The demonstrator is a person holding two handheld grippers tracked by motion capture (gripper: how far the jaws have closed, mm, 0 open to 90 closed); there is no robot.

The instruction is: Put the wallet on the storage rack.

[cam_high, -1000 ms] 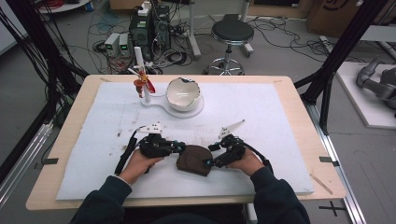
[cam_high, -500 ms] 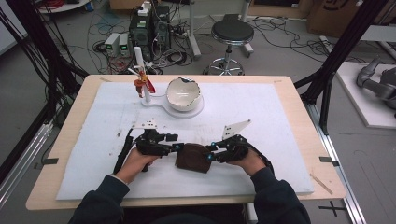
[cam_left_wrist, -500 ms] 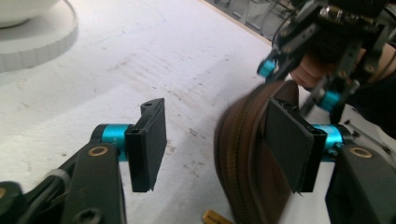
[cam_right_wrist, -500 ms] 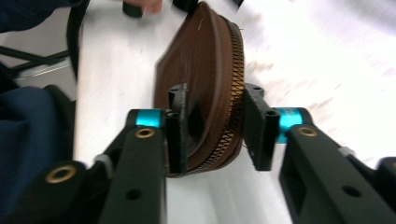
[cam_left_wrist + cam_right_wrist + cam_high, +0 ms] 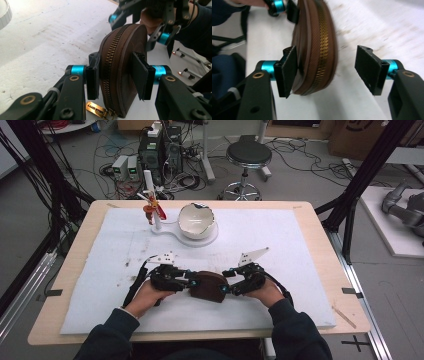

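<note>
Brown pouch [image 5: 208, 286] stands on its edge on the white mat [image 5: 300, 245] near the front of the desk [image 5: 327, 227], right between the two hands. It is round and has a zipper [image 5: 109, 60] running along its rim.

On the left, the left gripper [image 5: 176, 279] holds the pouch. In the left gripper view its two black jaws press flat on both sides of the pouch, one pad on each face, so they are closed on it. A small gold tag [image 5: 96, 108] hangs from the zipper at the bottom, close to the left jaw. The left hand [image 5: 150, 295] wraps around the gripper's handle, and a black cable trails back beside the wrist.

On the right, the right gripper [image 5: 235, 281] sits at the other end of the pouch. In the right gripper view its jaws are spread apart. One pad touches the pouch's side, and the other pad is off to the side with a gap of white mat between it and the pouch. The picture there is a bit blurry. The right hand [image 5: 262, 292] holds that gripper.

Far back on the mat sits a white bowl [image 5: 196, 220] with a chipped rim. Just left of the bowl stands a white post [image 5: 151, 200] with a small red and yellow thing on it.
</note>
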